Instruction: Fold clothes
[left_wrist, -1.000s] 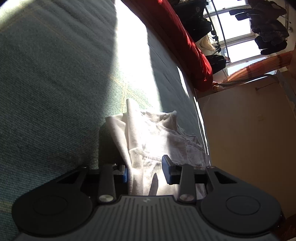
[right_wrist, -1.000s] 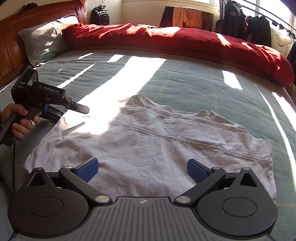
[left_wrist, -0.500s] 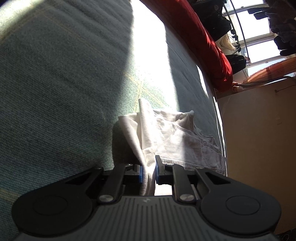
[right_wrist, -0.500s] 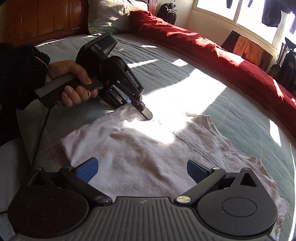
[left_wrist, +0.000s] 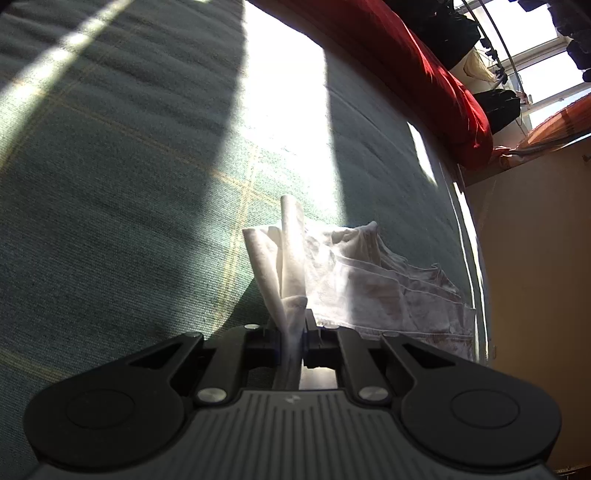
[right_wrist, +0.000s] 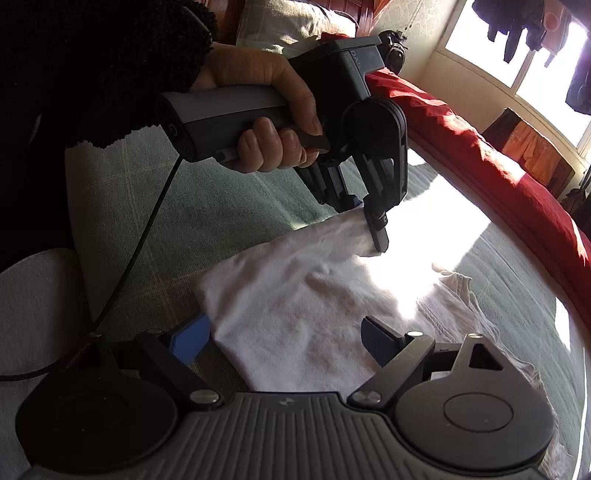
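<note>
A white shirt (left_wrist: 369, 280) lies spread on the green bed cover (left_wrist: 110, 184). My left gripper (left_wrist: 293, 326) pinches a bunched edge of it, jaws still closing on the cloth, and that edge rises off the bed. The right wrist view shows the same left gripper (right_wrist: 376, 236), held by a hand (right_wrist: 266, 110), gripping the shirt (right_wrist: 295, 295) at its far edge. My right gripper (right_wrist: 286, 341) hovers over the shirt's near corner. Its jaws are wide apart and closing, with cloth lying between them but the blue pads (right_wrist: 190, 339) not pressing it.
A red duvet (right_wrist: 480, 155) runs along the bed's far side, with a pillow (right_wrist: 288, 22) at the headboard. The left gripper's cable (right_wrist: 147, 229) trails over the cover. Wooden furniture (left_wrist: 535, 258) stands past the bed's edge. Clothes hang by the window (right_wrist: 517, 22).
The left jaws have closed on the shirt's edge and lifted it. The right gripper has swung along the shirt toward the left gripper and rolled, and its jaws have narrowed a little.
</note>
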